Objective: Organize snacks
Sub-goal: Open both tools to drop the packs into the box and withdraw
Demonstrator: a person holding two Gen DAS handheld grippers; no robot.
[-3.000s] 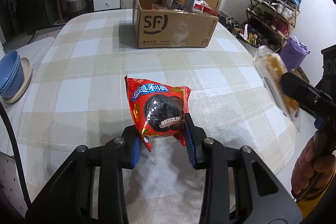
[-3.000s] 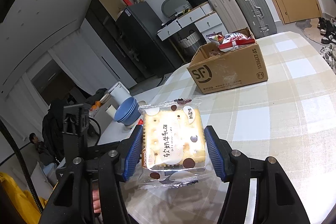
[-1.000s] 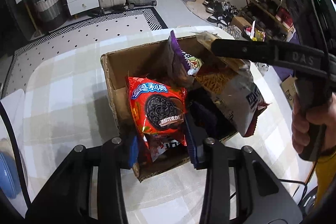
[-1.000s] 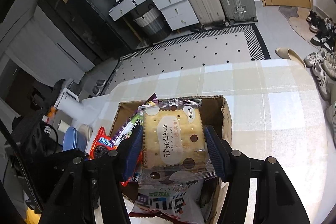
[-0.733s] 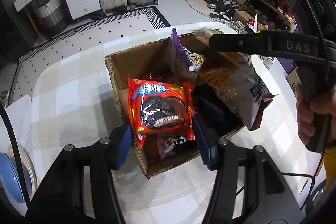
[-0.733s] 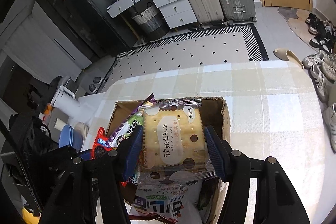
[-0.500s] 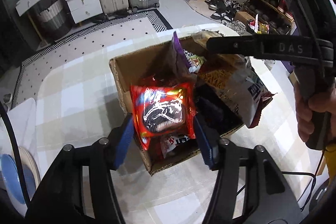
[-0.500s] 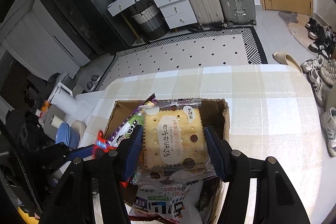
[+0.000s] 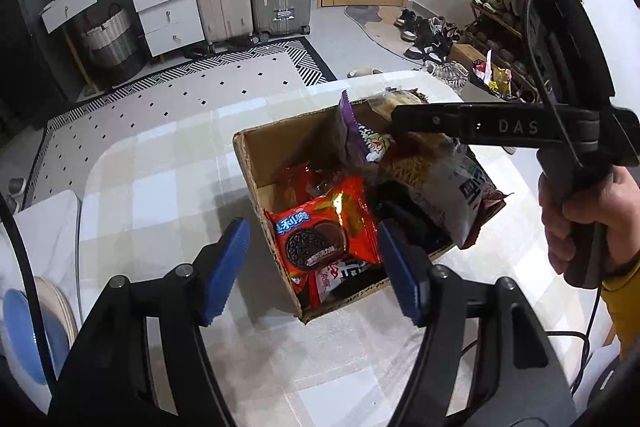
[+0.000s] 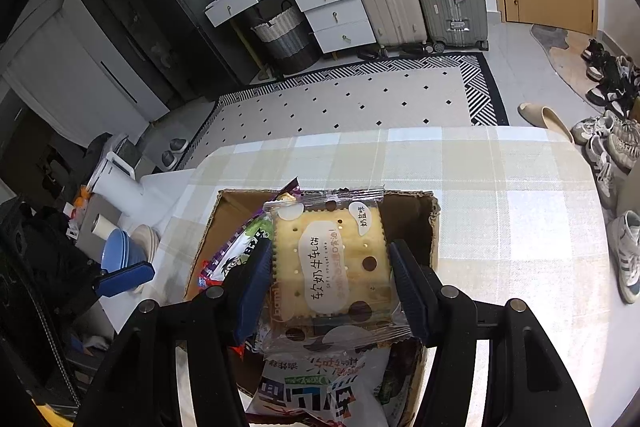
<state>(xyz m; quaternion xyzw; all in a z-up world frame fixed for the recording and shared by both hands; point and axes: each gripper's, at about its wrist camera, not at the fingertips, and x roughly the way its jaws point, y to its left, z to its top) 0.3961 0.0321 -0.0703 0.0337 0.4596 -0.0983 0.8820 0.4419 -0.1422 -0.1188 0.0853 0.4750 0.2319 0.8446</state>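
Bowls (image 9: pixel 24 339), blue and stacked, sit at the lower left edge of my left wrist view, on a white surface beside the checked counter (image 9: pixel 168 187). Toward the middle of that frame my left gripper (image 9: pixel 312 267) is spread wide and holds nothing; its blue pads stand on either side of the near corner of the cardboard box (image 9: pixel 256 163), above it. Between those pads, the red cookie packet (image 9: pixel 324 237) lies inside the box on top of other snack bags, free of both pads. Right of it a purple bag (image 9: pixel 350 131) sticks up, and at the right of the frame my right hand (image 9: pixel 580 219) grips the handle of the other tool.

In the right wrist view, my right gripper (image 10: pixel 332 281) is clenched on the cracker packet (image 10: pixel 330 267), pads pressing its two side edges. The packet hangs over the open box (image 10: pixel 432 223), centre of the frame, above a white snack bag (image 10: pixel 320 387) at the bottom.
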